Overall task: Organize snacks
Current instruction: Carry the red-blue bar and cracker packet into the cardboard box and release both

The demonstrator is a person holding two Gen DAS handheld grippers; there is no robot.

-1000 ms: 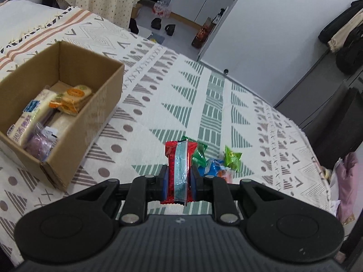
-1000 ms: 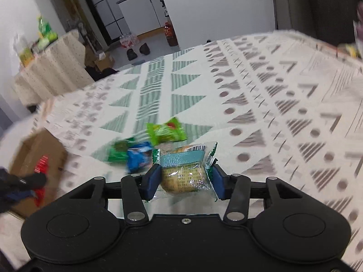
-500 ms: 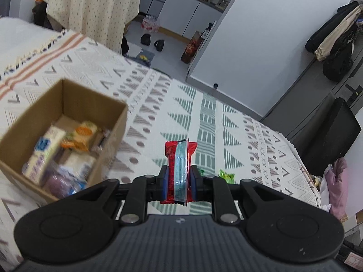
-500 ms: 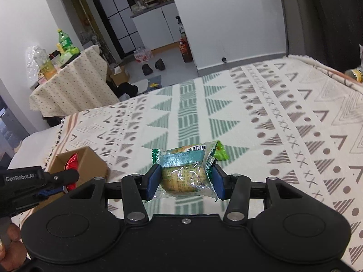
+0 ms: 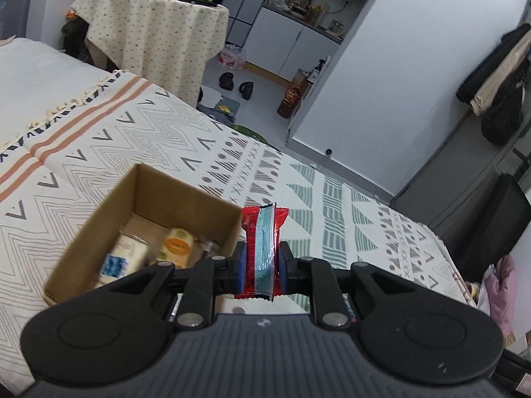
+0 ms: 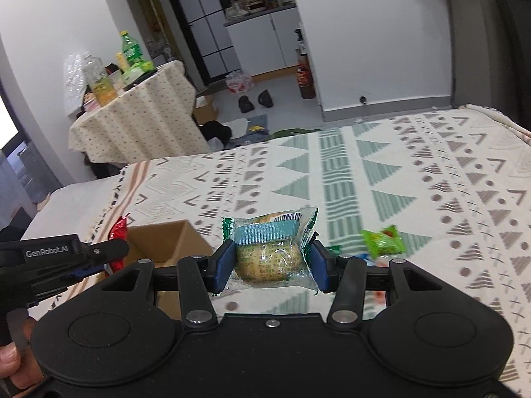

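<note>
My left gripper (image 5: pixel 260 270) is shut on a red snack packet (image 5: pixel 262 245) with a pale blue stripe, held upright above the right wall of a brown cardboard box (image 5: pixel 109 205). Inside the box lie several wrapped snacks (image 5: pixel 176 243). My right gripper (image 6: pixel 270 265) is shut on a clear-wrapped yellow cake (image 6: pixel 268 252) with a teal band. In the right wrist view the box (image 6: pixel 166 242) sits just left of that gripper, and the left gripper (image 6: pixel 99 252) with its red packet (image 6: pixel 117 230) hangs over it. A green candy (image 6: pixel 383 242) and other small wrappers lie on the blanket to the right.
The box rests on a patterned cream, green and brown blanket (image 5: pixel 332 199) over a bed. Beyond the bed's edge stand a cloth-covered table (image 6: pixel 139 122) with bottles, slippers (image 6: pixel 255 101) on the floor, and white cabinets. A person's fingers (image 6: pixel 13 364) hold the left gripper.
Both grippers have risen and swung left toward the box, each still holding its snack. The loose candies have dropped out of the left wrist view.
</note>
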